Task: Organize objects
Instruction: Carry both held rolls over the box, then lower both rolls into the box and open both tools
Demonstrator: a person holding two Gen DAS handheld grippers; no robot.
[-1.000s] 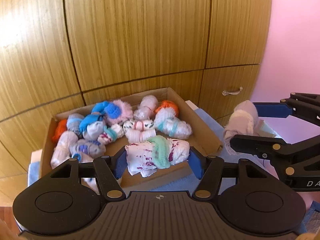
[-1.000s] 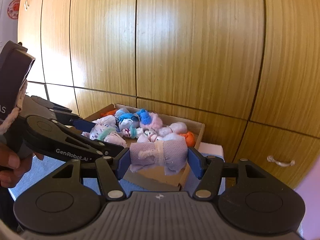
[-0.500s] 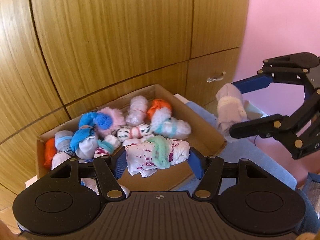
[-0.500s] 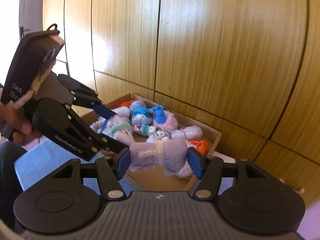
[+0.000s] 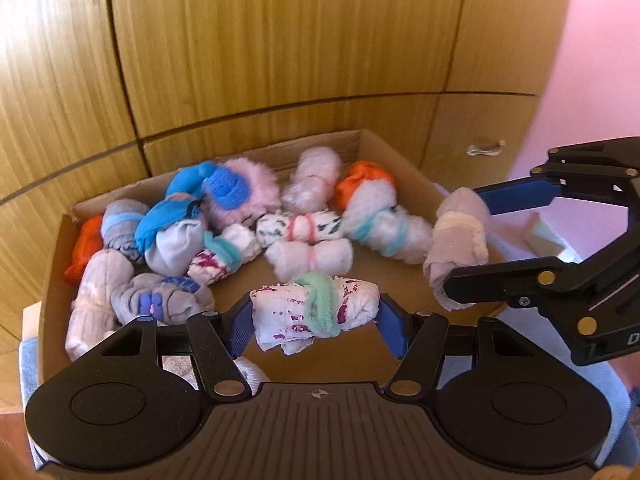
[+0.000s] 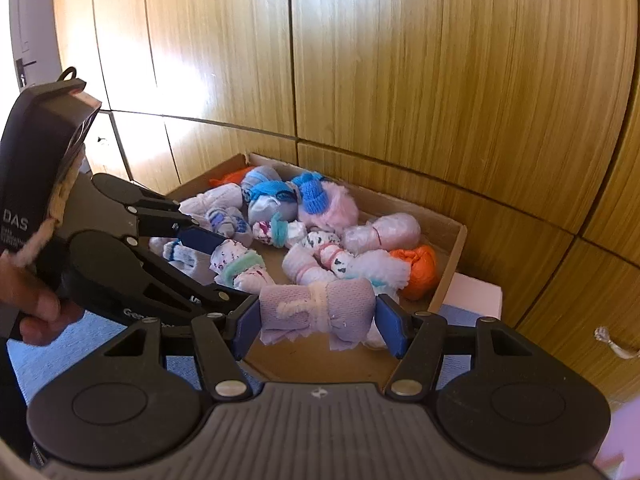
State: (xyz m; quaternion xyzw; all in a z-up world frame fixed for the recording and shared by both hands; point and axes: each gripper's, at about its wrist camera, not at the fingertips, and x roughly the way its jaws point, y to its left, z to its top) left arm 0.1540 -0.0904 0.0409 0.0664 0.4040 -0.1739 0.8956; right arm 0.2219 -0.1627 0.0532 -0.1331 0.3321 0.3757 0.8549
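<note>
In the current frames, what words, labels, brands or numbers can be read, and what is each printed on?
"DAS": white letters on the black body of the left tool, right wrist view; the small print under it is too small to read.
"Gen...": partly hidden lettering on the same tool's lower arm, cut off by the right tool.
"D": cut off at the frame edge, on the right tool's body, left wrist view.
Red emblem on the white door: too blurred to read.

cardboard box [image 5: 384, 152]: showing matt brown card, its cut edges rough.
sock bundles [image 5: 308, 256]: looking soft, fuzzy cloth.
wardrobe doors [image 5: 280, 32]: gleaming as smooth wood-grain panels, catching the light.
left hand-held gripper [image 5: 316, 320]: showing matt black plastic, blue ribbed pads, small metal rivets.
blue cloth [image 6: 100, 332]: lying matt underneath the box.
</note>
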